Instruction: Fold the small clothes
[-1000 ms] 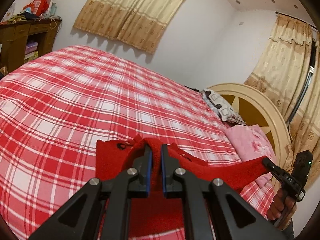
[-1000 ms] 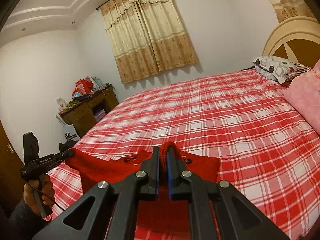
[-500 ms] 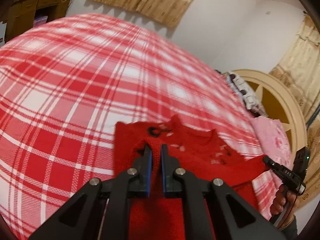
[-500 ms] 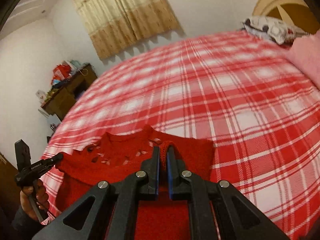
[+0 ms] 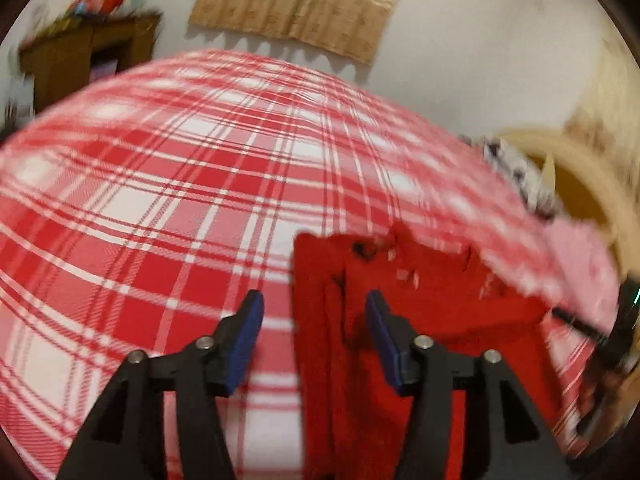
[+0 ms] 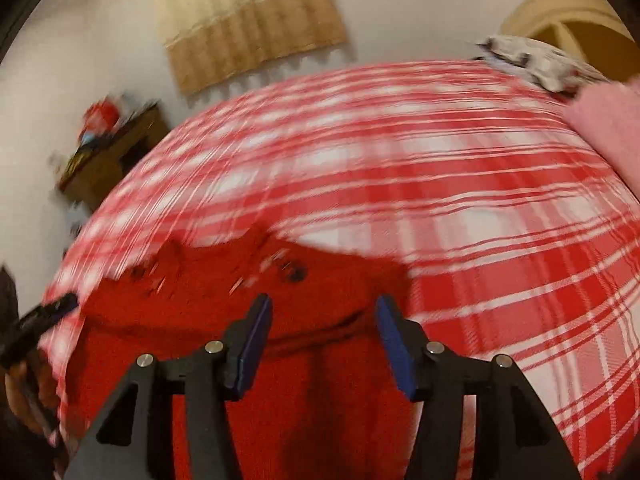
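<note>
A small red knitted garment (image 5: 432, 312) lies spread on the red and white checked bed (image 5: 168, 208), its collar end away from me. My left gripper (image 5: 314, 316) hovers over the garment's left edge with its jaws opening; the blue pads stand apart and press on nothing. In the right wrist view the same red garment (image 6: 224, 304) lies flat under my right gripper (image 6: 324, 316), whose jaws are also opening, free of the cloth. The left gripper (image 6: 38, 320) shows at that view's left edge, held by a hand. Both views are blurred.
A wooden cabinet (image 5: 80, 64) with clutter on top stands by the far wall under a beige curtain (image 5: 304, 0). A pink pillow (image 6: 612, 120), a patterned pillow (image 6: 536, 60) and a cream headboard (image 5: 576, 184) are at the bed's right end.
Both grippers were shut on the garment's upper edge, holding it up. They sank to the bed, laid it flat, and both have let go and opened.
</note>
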`<action>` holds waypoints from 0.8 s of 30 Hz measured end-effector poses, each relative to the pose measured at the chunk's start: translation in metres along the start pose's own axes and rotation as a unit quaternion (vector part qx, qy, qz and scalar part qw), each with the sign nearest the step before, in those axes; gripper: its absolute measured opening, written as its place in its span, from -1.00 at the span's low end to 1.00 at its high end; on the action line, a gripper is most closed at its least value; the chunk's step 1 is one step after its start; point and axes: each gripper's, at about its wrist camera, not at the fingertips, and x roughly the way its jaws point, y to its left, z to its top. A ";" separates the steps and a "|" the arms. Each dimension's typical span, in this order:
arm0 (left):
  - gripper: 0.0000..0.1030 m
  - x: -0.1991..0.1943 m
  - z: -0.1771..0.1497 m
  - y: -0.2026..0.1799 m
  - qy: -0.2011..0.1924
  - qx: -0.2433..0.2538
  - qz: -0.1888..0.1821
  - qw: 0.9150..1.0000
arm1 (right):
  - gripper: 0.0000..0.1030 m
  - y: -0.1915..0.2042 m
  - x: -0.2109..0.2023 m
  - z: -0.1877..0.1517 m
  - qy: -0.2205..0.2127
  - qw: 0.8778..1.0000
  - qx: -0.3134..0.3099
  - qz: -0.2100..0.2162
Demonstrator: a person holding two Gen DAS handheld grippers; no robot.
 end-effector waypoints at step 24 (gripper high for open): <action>0.56 0.003 0.006 -0.018 -0.010 0.048 0.090 0.995 | 0.12 0.032 0.030 0.001 0.015 0.997 -0.059 -0.038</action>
